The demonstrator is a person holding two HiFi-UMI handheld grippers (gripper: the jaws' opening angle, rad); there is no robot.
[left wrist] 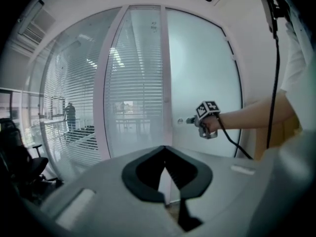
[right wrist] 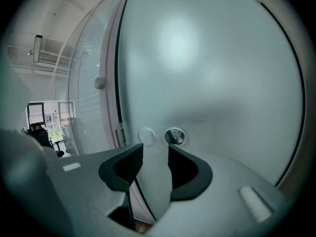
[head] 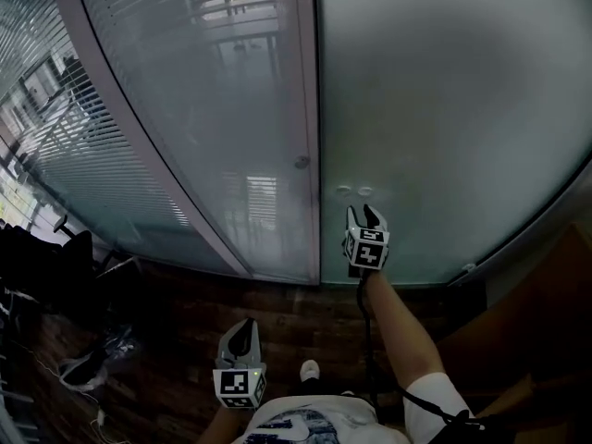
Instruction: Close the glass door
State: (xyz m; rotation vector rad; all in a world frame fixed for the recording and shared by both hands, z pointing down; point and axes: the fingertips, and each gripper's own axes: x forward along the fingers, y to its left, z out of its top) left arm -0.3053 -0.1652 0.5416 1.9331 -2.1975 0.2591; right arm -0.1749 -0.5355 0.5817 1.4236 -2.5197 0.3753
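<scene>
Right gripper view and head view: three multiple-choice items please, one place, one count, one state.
1. Where is the right gripper? A. at the blinds B. just short of the round fittings on the frosted glass door C. down by the shoe
2. How many round fittings? A. one B. two C. four
3. Right gripper's jaws? A. apart, nothing between B. shut on a fitting C. shut, empty
B, its tips sit beside the fittings; B, two discs side by side; A, bare glass shows through the gap.
</scene>
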